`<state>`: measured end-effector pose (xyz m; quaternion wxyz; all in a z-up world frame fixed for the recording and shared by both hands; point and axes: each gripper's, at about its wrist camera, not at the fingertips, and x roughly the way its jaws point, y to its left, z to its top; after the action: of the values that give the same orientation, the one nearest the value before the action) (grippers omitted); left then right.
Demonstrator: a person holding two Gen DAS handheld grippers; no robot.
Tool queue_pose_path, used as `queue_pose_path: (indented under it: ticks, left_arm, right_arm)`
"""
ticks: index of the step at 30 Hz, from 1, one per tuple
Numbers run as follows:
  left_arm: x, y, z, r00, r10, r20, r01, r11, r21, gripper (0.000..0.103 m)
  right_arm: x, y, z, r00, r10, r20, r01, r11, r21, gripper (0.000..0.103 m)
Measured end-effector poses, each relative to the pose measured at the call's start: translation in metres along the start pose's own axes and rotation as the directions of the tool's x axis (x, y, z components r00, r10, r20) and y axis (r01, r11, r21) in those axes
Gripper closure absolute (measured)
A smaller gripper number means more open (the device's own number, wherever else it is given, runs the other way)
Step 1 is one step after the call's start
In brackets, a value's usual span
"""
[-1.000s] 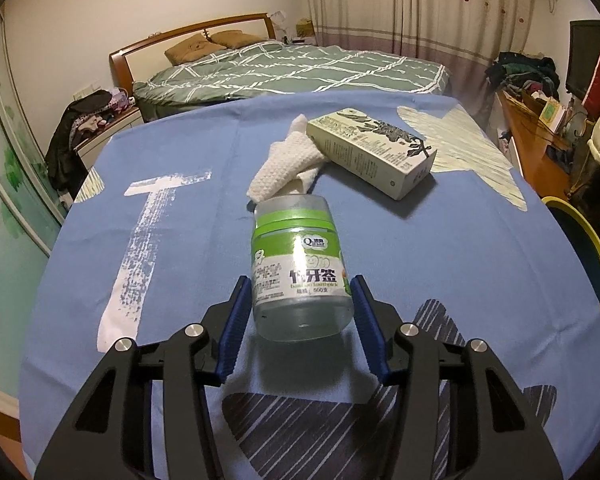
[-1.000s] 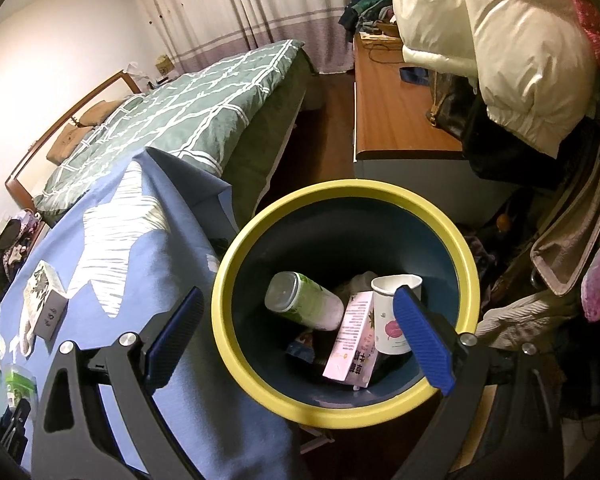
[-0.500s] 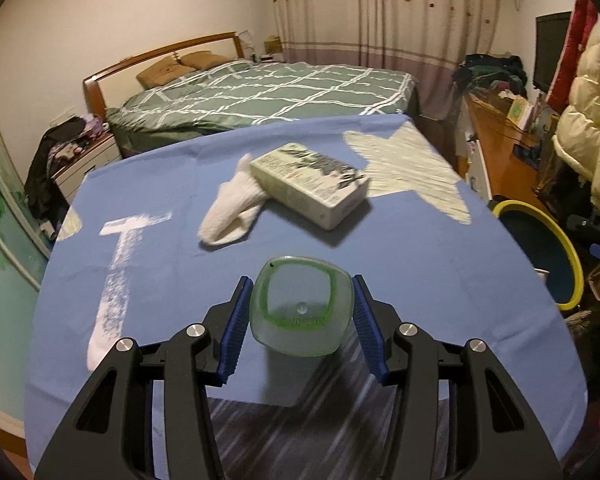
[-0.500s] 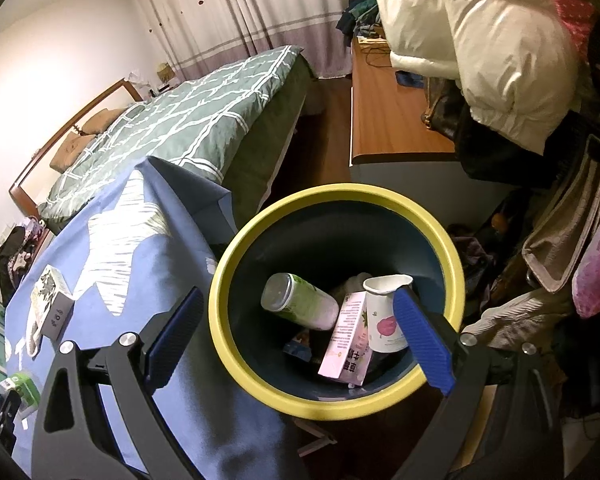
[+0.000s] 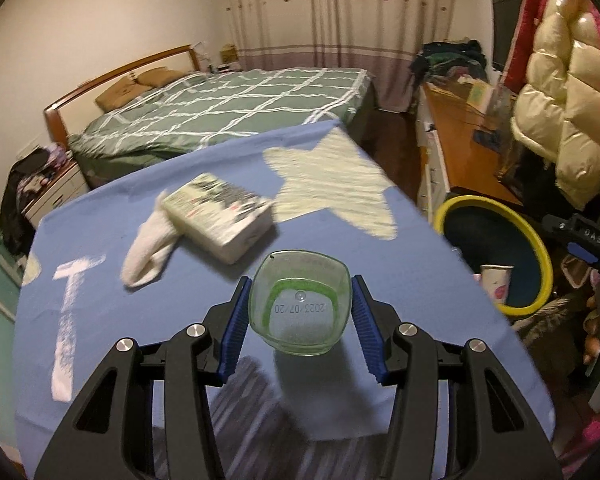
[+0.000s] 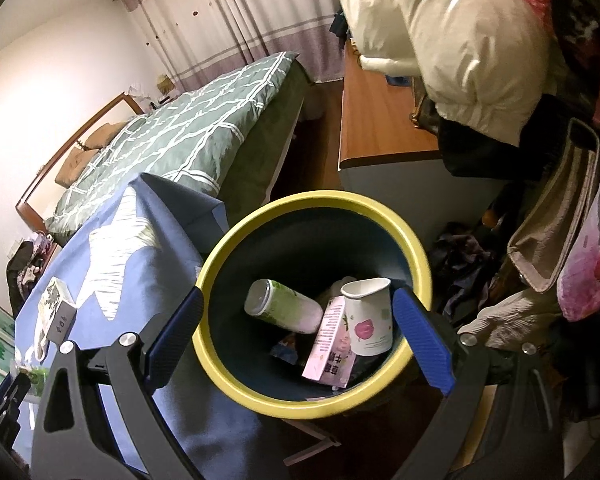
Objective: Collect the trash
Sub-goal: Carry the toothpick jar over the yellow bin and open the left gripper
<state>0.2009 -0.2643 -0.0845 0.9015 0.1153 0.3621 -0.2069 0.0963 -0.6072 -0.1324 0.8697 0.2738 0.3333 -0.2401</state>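
My left gripper (image 5: 299, 322) is shut on a clear plastic jar with a green lid (image 5: 299, 308), held above the blue tablecloth (image 5: 400, 280) with its base facing the camera. A green-and-white carton (image 5: 218, 211) and a white cloth (image 5: 150, 246) lie on the table beyond it. The yellow-rimmed trash bin (image 5: 538, 256) stands to the right, off the table edge. My right gripper (image 6: 300, 340) is open and empty above the bin (image 6: 260, 392), which holds a bottle (image 6: 284, 307), a paper cup (image 6: 368, 318) and a pink carton (image 6: 331, 344).
A green checked bed (image 5: 236, 108) lies beyond the table. A wooden desk (image 5: 456, 140) with clutter runs along the right. Puffy coats (image 6: 452, 28) and bags (image 6: 556, 208) hang close to the bin. A nightstand (image 5: 52, 196) stands at far left.
My left gripper has lifted the jar off the table, tipped it base-first toward the camera and swung right toward the bin. The right gripper has stayed open, drifting slightly over the bin.
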Motion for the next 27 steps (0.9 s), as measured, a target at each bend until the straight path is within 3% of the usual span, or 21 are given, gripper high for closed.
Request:
queue_pose_path:
  ticks: [6, 18, 27]
  left_arm:
    - [0.006, -0.048, 0.026, 0.996, -0.089, 0.015, 0.088, 0.994, 0.064, 0.054]
    - [0.035, -0.156, 0.074, 0.967, -0.255, -0.001, 0.251, 0.951, 0.18, 0.054]
    - [0.068, -0.207, 0.079, 0.957, -0.285, -0.048, 0.289, 0.935, 0.204, 0.052]
  right_arm:
    - [-0.007, -0.017, 0.001, 1.0, -0.028, 0.012, 0.028, 1.0, -0.012, 0.012]
    - [-0.017, -0.059, 0.0, 0.996, -0.088, 0.015, 0.088, 0.996, -0.014, 0.012]
    - [-0.014, -0.08, -0.001, 0.995, -0.1, 0.0, 0.1, 0.995, 0.005, 0.012]
